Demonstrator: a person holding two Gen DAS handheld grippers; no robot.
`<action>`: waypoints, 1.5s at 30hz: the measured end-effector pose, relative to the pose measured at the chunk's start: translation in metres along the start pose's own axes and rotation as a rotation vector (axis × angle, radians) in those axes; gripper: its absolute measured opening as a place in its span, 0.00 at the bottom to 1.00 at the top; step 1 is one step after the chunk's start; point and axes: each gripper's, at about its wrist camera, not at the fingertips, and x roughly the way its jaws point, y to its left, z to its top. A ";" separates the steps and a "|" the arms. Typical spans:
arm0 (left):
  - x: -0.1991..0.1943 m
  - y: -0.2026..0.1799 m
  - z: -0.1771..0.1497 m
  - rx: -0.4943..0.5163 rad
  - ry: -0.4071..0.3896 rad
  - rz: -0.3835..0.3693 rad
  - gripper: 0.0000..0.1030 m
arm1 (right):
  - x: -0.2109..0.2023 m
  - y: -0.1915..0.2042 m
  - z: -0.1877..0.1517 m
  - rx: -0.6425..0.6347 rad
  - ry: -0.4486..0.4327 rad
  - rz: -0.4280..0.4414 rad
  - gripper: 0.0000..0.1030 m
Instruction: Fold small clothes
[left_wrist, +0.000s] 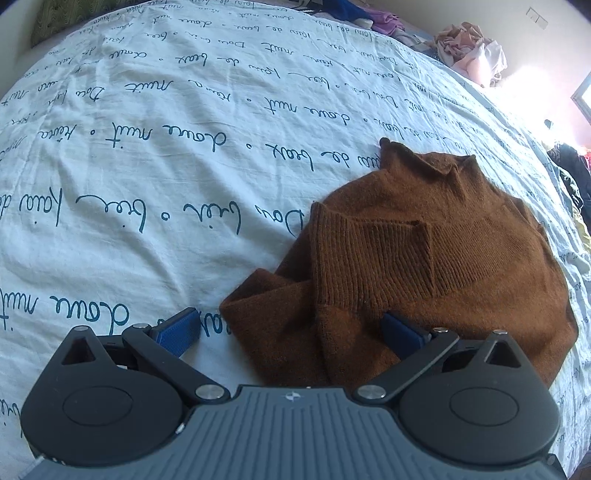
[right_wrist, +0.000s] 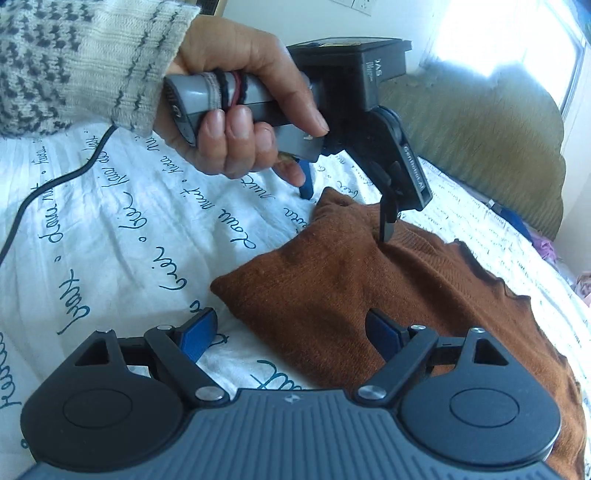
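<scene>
A small brown knit sweater (left_wrist: 424, 251) lies partly folded on the bed, its ribbed hem turned over on top. My left gripper (left_wrist: 288, 332) is open, its jaws set wide around a folded corner of the sweater, one blue pad on the sheet and the other on the knit. In the right wrist view the same sweater (right_wrist: 369, 295) lies ahead. My right gripper (right_wrist: 291, 332) is open around another corner of it. The left gripper (right_wrist: 347, 206) shows there too, held in a hand at the sweater's far edge.
The bed is covered by a white sheet (left_wrist: 147, 155) printed with blue handwriting. A pile of clothes (left_wrist: 469, 48) lies at its far edge. A black cable (right_wrist: 55, 181) runs across the sheet. An olive cushion (right_wrist: 480, 147) sits behind the sweater.
</scene>
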 end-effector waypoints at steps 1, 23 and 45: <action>0.000 0.001 0.002 -0.010 -0.001 -0.017 1.00 | 0.001 -0.003 0.001 0.019 -0.005 -0.001 0.85; 0.027 0.021 0.037 -0.252 0.080 -0.321 0.15 | -0.014 0.008 0.000 -0.023 -0.033 -0.051 0.75; 0.024 0.057 0.017 -0.554 -0.064 -0.516 0.14 | -0.026 -0.011 0.023 0.003 -0.089 0.027 0.07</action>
